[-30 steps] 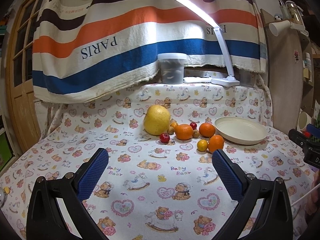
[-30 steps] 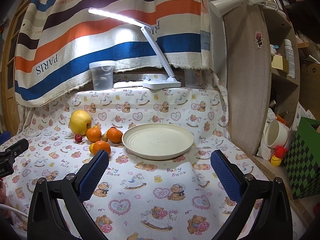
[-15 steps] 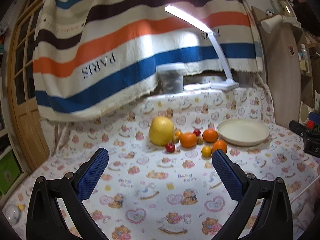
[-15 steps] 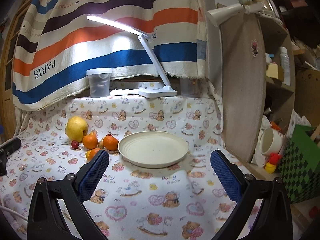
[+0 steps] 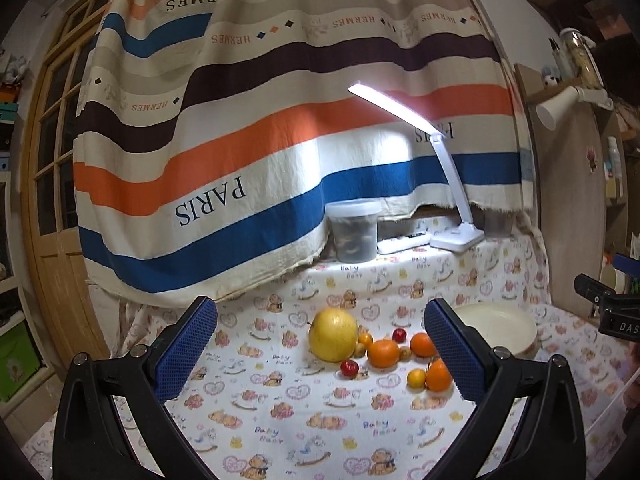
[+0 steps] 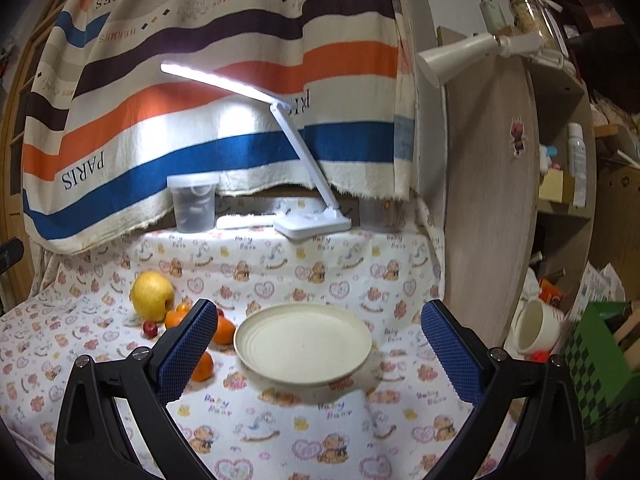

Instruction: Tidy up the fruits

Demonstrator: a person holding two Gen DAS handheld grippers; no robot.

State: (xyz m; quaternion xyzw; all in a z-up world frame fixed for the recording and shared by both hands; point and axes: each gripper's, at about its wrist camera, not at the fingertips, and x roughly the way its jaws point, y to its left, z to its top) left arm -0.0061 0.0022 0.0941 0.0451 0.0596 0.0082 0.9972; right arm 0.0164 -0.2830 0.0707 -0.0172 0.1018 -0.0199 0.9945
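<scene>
A cluster of small round oranges [image 5: 383,353], red cherry-like fruits [image 5: 349,367] and one large yellow pomelo-like fruit [image 5: 333,334] lies just left of the empty cream round plate [image 6: 303,344]. The oranges look firm and light, best pinched across the middle; the big fruit seems heavy and liable to slip. Left gripper [image 5: 320,350] and right gripper [image 6: 316,350] both gape, holding nothing, above the bear-print tablecloth [image 5: 280,420].
</scene>
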